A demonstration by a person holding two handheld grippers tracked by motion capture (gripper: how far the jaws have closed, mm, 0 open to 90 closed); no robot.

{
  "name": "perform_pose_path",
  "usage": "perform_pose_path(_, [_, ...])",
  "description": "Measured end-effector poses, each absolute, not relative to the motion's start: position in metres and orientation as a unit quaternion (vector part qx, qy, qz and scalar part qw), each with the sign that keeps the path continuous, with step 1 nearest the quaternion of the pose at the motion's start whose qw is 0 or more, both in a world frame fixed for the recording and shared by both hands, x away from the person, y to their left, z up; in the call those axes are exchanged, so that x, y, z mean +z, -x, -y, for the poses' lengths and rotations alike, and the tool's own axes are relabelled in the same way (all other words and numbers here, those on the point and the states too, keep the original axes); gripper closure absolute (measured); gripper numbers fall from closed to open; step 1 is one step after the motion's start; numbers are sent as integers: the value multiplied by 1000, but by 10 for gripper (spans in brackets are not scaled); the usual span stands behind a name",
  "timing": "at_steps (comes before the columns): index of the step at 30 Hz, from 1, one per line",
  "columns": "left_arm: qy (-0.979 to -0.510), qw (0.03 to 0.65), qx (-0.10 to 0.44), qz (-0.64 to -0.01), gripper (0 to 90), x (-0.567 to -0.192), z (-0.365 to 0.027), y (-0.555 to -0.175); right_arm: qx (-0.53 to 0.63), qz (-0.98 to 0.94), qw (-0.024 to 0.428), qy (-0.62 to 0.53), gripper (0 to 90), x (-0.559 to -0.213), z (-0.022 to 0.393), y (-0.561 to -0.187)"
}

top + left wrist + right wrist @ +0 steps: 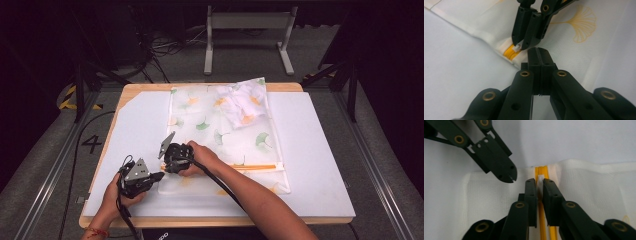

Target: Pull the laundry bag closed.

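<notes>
- Overall, the high view shows a white mesh laundry bag printed with green and orange ginkgo leaves (220, 127) lying flat on the white-topped counter (310, 165), with a crumpled white and orange cloth (245, 105) inside it near the far end.
- An orange zipper (255, 167) runs across the bag near its near end; from above it reads as a thin orange line.
- The right claw (167, 162) sits at the zipper's left end, the person's right hand (200, 157) wrapped round its body.
- The left claw (157, 176) lies just beside it, at the bag's near left corner, with the left hand (120, 192) behind it.
- Right gripper view: the right claw (539, 185) is pinching a small white zipper pull tab (540, 182), its jaws close together on either side, with the orange zipper (541, 225) running between and beneath them. The high view is too coarse to show this tab.
- Left gripper view: the left claw (539, 51) is pressed together, tips on the mesh just beside the zipper end (510, 53). Whether it nips any fabric cannot be told.
- The same view shows the right claw (520, 47) from the front, tips down on the white tab.
</notes>
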State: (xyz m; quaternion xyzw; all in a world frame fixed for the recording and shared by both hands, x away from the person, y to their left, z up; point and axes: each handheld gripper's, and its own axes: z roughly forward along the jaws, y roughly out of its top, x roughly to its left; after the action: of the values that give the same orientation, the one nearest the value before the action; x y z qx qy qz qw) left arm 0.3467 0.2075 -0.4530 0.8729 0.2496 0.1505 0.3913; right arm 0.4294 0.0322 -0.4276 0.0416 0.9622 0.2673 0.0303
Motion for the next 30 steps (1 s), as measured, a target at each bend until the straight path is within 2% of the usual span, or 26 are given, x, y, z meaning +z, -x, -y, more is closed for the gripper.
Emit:
perform_pose_path(2, [-869,397,150,-255,900,-452,-210,-348,252,-967,27,-41,870,-426,-35,-431])
perform_pose_path(8, [-866,400,150,-259,900,-447,-209,-358,229,-972,37,-32,876,-423,-39,-430])
perform_pose_path(12, [-868,388,150,-270,900,-449,-208,-364,223,-974,42,-27,803,-423,-39,-429])
perform_pose_path(16, [-866,394,140,-275,900,-451,-209,-366,221,-974,44,-26,797,-423,-39,-430])
perform_pose_path(24, [-866,389,140,-281,900,-452,-209,-371,210,-977,31,-33,849,-422,-43,-432])
perform_pose_path(26, [-866,388,135,-283,900,-453,-209,-372,213,-976,32,-26,899,-421,-43,-430])
perform_pose_path(30, [-868,385,138,-282,900,-453,-208,-372,210,-976,44,-24,899,-421,-44,-427])
